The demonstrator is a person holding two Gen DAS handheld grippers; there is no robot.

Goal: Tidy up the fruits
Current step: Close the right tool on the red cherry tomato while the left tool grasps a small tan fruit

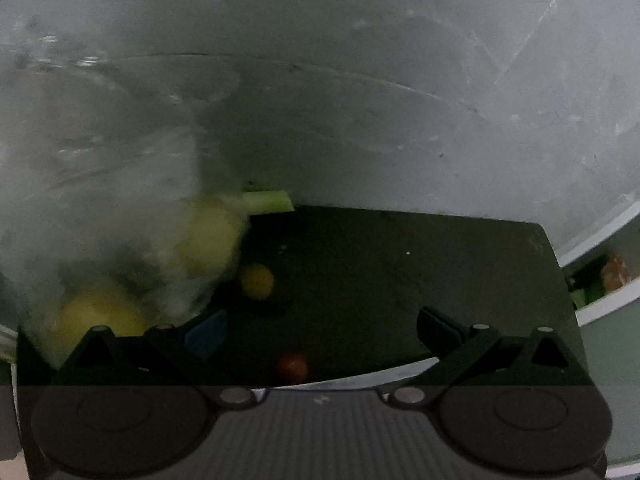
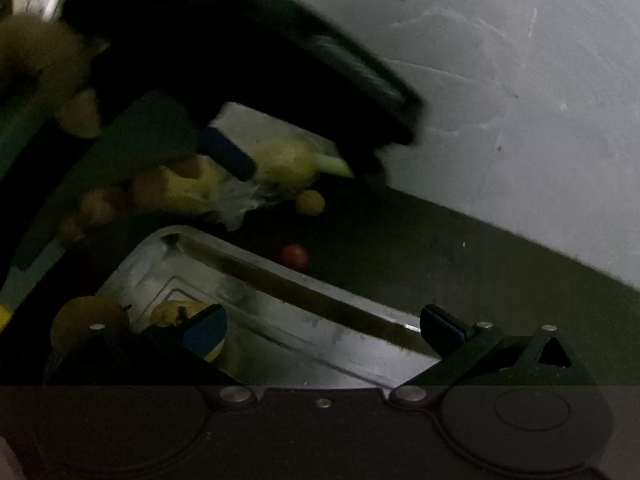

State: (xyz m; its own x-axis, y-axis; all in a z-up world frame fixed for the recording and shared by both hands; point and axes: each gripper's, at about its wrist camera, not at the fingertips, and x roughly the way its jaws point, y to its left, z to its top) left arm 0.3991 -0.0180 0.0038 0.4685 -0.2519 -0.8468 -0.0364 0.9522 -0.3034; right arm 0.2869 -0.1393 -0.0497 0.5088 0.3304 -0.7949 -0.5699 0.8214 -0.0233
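A clear plastic bag (image 1: 100, 184) hangs at the left of the left wrist view, blurred, with pale yellow-green fruit (image 1: 208, 240) inside and a green stalk (image 1: 268, 201) poking out toward the wall (image 1: 400, 80). A yellow fruit (image 1: 96, 320) sits low in the bag, just behind the left gripper (image 1: 320, 330), whose jaws are spread wide and hold nothing. On the dark bench (image 1: 400, 280) lie a small orange fruit (image 1: 258, 281) just beside the bag and a small red fruit (image 1: 293, 366) nearer the gripper.

In the right wrist view, a clear tray (image 2: 280, 312) rests on the bench, holding a yellow fruit (image 2: 172, 312) at its left end. The right gripper (image 2: 324, 330) hovers above the tray, jaws spread and empty. Another yellowish fruit (image 2: 86, 318) is beside the tray's left corner.
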